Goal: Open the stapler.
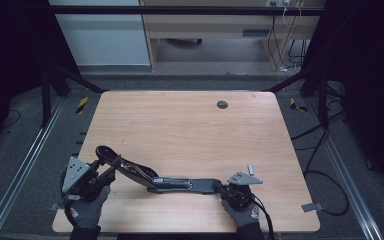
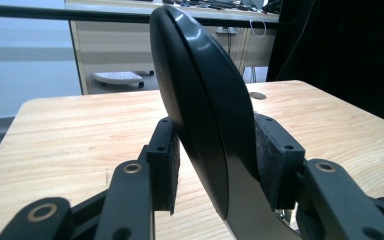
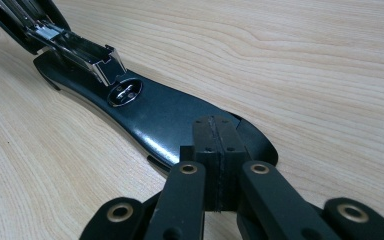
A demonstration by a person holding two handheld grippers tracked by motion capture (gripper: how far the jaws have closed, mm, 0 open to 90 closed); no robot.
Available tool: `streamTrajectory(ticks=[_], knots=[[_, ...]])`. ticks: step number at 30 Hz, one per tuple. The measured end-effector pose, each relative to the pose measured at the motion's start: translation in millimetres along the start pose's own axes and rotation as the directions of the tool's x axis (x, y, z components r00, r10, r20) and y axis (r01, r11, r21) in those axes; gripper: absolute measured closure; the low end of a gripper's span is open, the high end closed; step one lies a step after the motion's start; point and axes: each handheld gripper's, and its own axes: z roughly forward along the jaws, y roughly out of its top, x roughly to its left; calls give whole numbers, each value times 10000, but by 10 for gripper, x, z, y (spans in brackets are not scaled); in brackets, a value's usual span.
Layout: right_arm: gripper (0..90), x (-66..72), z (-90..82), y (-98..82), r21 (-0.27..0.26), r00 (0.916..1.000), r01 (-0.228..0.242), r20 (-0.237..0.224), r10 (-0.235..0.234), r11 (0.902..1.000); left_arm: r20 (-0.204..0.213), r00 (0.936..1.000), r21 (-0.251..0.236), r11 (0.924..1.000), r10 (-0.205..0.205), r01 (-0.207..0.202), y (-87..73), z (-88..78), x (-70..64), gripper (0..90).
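Stapler: a black stapler [image 1: 170, 182] lies opened out near the front edge of the wooden table [image 1: 190, 125], between the two grippers.
Base: the flat black base [image 3: 165, 115] rests on the tabletop, its end toward the right gripper; the round metal anvil [image 3: 125, 93] shows in the right gripper view.
Magazine: the shiny metal staple channel [image 3: 80, 50] stands tilted up off the base, its front end just above the anvil.
Top arm: the curved black upper arm [image 2: 205, 100] is swung up and away to the left, its rounded end raised off the table.
Left gripper: the left gripper [image 1: 97, 172] has the top arm between its jaws; one pad [image 2: 272, 160] touches the arm, the other pad [image 2: 167, 170] stands just apart from it, so the jaws are parted and not clamping.
Right gripper: the right gripper [image 3: 214, 137] has its jaws fully together, tips pressed down on the end of the base.
Small part: a small grey metal piece [image 1: 251, 168] lies on the table just beside the right gripper.
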Motion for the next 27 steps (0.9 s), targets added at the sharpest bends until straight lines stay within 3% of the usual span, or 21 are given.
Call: streamTrajectory(ticks=[5,11,15,27], knots=[[900,-3,0,2,15,10000,20,-10,-20,10000,41,9998,-12,9998,-201,201,-28,-11,42,562],[900,-3,1,5,27,10000,-18,-18,18,10000,-23,9999,-62,9999,-132,132,-40,-10,51,551],[898,0,2,11,68,10000,10,4,-10,10000,-136,9997,-23,9998,182,-182,-30,-14,36,535],[819,25,-3,47,217,9995,278,136,-281,9994,-70,10000,260,9996,60,-59,20,-45,96,441]])
